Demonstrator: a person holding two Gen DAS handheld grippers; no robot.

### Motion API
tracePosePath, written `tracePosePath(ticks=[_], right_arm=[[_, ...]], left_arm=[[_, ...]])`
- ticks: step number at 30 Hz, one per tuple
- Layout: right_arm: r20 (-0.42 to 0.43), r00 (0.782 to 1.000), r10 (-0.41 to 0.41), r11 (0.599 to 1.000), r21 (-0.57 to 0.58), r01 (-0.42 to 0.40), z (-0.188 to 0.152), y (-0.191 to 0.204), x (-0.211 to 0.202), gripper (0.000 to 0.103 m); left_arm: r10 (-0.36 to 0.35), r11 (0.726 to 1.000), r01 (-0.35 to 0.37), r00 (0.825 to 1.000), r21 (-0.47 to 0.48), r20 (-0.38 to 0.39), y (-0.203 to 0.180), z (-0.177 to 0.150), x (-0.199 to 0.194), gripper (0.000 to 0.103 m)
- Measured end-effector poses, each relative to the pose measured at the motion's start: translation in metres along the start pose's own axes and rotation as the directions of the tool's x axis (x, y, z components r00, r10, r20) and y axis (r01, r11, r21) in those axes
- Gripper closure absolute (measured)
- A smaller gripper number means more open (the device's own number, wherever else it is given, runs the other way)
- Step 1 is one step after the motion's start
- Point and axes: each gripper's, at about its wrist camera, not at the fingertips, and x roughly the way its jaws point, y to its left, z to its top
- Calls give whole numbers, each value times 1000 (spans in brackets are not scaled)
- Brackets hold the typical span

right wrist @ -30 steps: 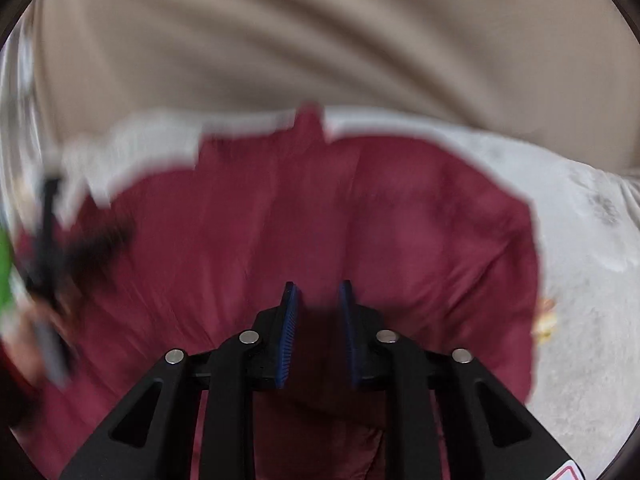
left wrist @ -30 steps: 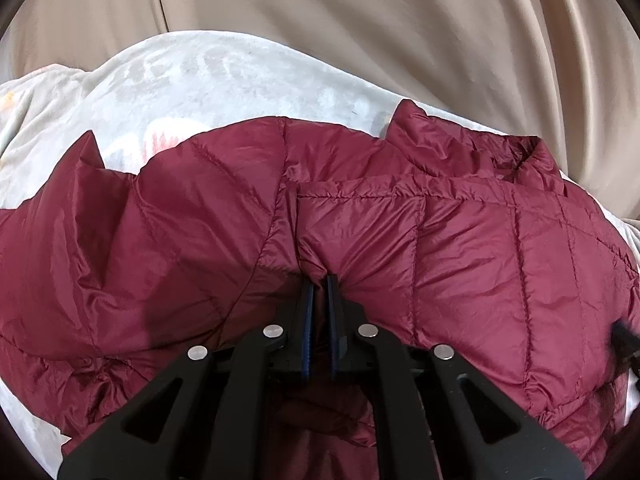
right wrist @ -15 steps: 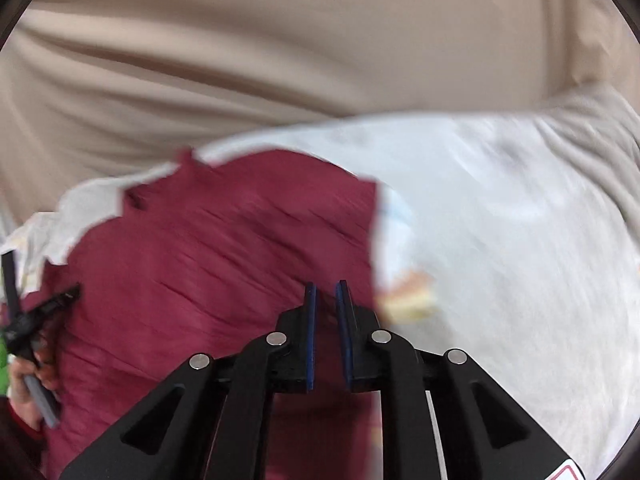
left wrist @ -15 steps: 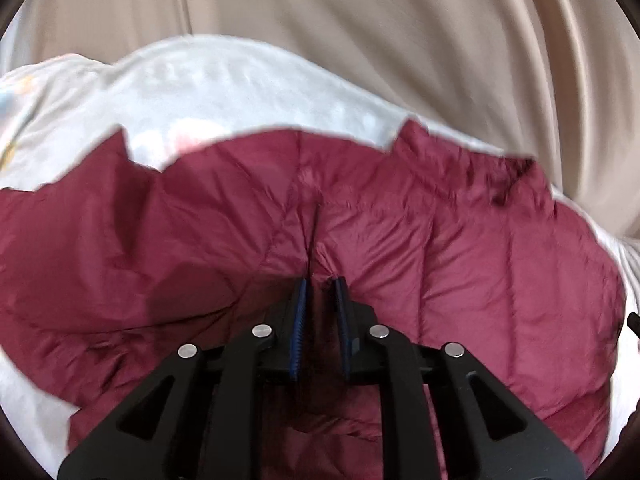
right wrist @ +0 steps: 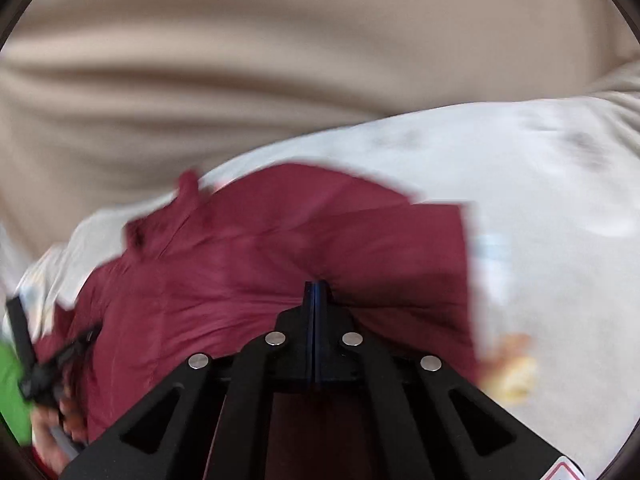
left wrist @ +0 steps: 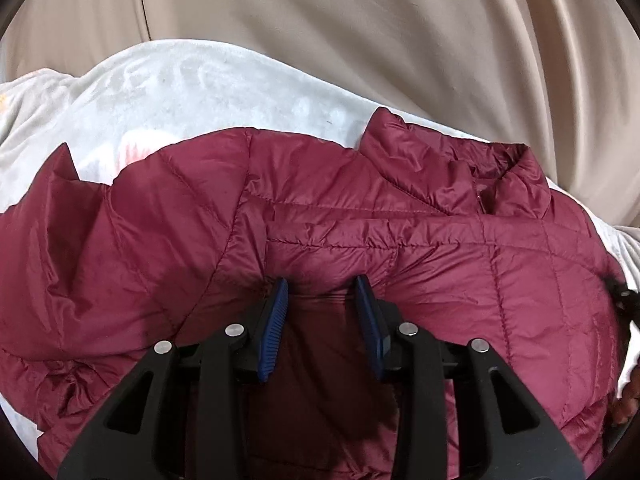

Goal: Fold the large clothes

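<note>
- The maroon quilted jacket (left wrist: 400,248) is lying spread across a pale printed blanket (left wrist: 192,92), its stand-up collar (left wrist: 460,172) toward the blanket's far edge and a sleeve (left wrist: 80,240) reaching toward the left edge.
- The left gripper (left wrist: 322,292) is sitting over the jacket's middle, with puffy fabric bulging just beyond its blue pads (left wrist: 274,328).
- The right gripper (right wrist: 316,290) is sitting at the jacket's near-right part, close to the hem edge beside bare blanket (right wrist: 540,240).
- Beige draped cloth (left wrist: 360,40) is filling the background behind the blanket.
- The left jaws are opening, partly apart, their pads not pressing the fabric.
- The right jaws are pressed fully together; the blurred view seems to show a fold of jacket drawn up at their tips.
</note>
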Motion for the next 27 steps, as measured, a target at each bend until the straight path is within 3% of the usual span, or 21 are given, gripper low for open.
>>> tracePosePath(ticks=[1,2,4,6,9,12,15,17,18,19,22,26,27], right_arm=[[16,999,33,999,-27,-33,-4,4,-13,95],[17,1000,24,997,-73,-22,-9,9,-16,95],[-50,993,-110,979,-176,100,-26,10,0,102],[-83,993,-88,987,-139,76,-30,-1,4,103],[-64,992,-107,994,-45,104,-27,-7,-18,100],[-30,997,-71,994,-90,68,-45,4,-52,94],[-85,991,-101,986,-139,88,-62,3,-50,94],[-155,971,-181,976,-151,157,-72,-10,-28,103],[-165,972,-167,981,-123,148,-71,-15,-27,103],[-166,977,-135,990,-58,127,-69,-27,-29,103],[-166,980,-113,993,0,115,-71,-37,-30,103],[-114,975,-190,982,-2,191,-77,-35,-54,103],[-100,975,-198,980,-13,198,-80,-31,-61,97]], left_arm=[[2,1000,-2,1000,-2,1,0,0,0,69],[-1,1000,1,1000,-6,1,0,0,0,69],[-17,1000,17,1000,-21,2,5,-3,-2,69],[-26,999,27,1000,-37,5,8,-3,-3,69],[-40,994,41,999,-97,15,20,-8,-18,69],[-60,985,64,998,-163,27,37,-19,-42,70],[-60,987,60,998,-147,9,39,-29,-55,70],[-28,996,23,999,-90,-47,32,-38,-51,68],[-15,998,10,998,-69,-68,30,-42,-48,68],[-9,998,4,996,-58,-84,30,-45,-45,68],[-21,996,14,996,-85,-88,37,-45,-42,72],[8,988,-17,998,-151,-63,61,-47,-65,79],[6,987,-15,998,-161,-55,68,-46,-73,78]])
